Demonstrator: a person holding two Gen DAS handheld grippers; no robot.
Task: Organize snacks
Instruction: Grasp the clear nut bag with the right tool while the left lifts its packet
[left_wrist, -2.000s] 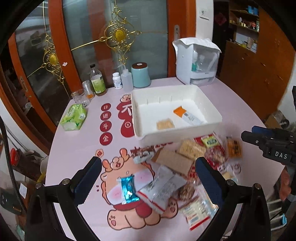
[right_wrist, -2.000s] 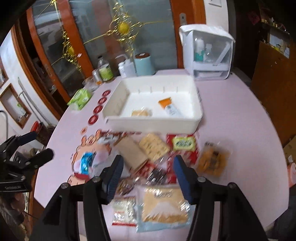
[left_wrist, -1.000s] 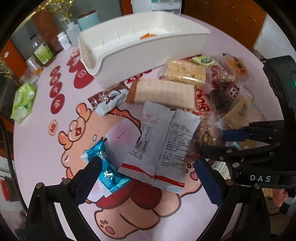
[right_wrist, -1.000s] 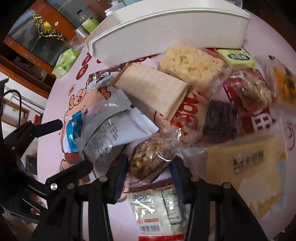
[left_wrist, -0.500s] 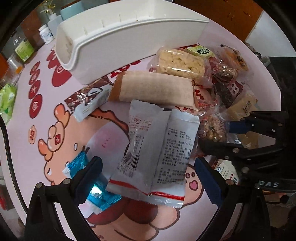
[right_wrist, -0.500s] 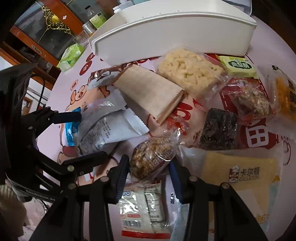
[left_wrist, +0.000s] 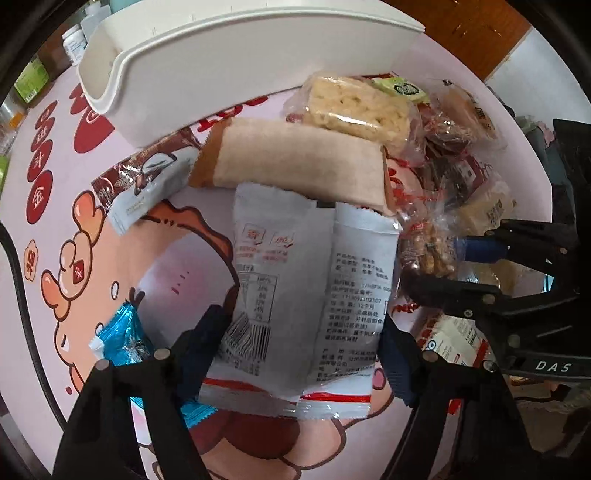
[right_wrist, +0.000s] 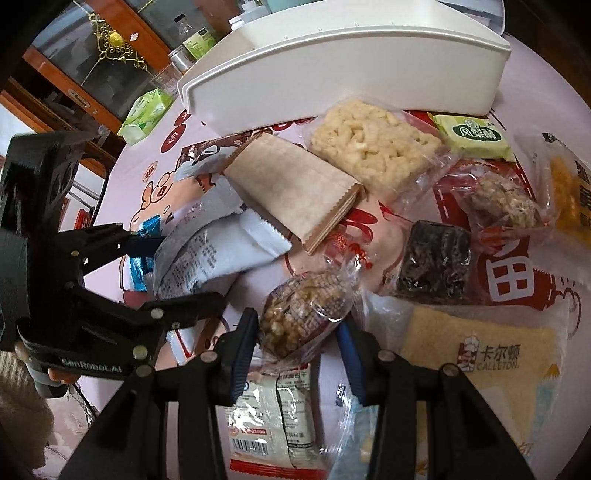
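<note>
left gripper (left_wrist: 303, 354) spread astride white twin-pack wrapper (left_wrist: 295, 295), lower centre | right gripper (right_wrist: 297, 350) spread around nut bar (right_wrist: 303, 314), centre | yellow pack (right_wrist: 476, 354) lower right reads "CALLETON" | right gripper body reads "DAS"

Yellow cake pack (right_wrist: 476, 354): I read "卡尔顿" and "CALLETON." beside a small chef logo.
Green pastry pack (right_wrist: 474, 134): "凤梨酥".
My left gripper (right_wrist: 190, 314) body: "GenRobot.AI".
My right gripper (left_wrist: 428, 271) body: "DAS".
White wrapper (left_wrist: 291, 295) near my left gripper: a barcode, a nutrition table with percentages too small to read, and "12个月".
Desk (left_wrist: 48, 147) mat, left side: red discs, one reading "金"; a small "福" lower down.
Desk mat, right side: a large "田" in white on red.
</note>
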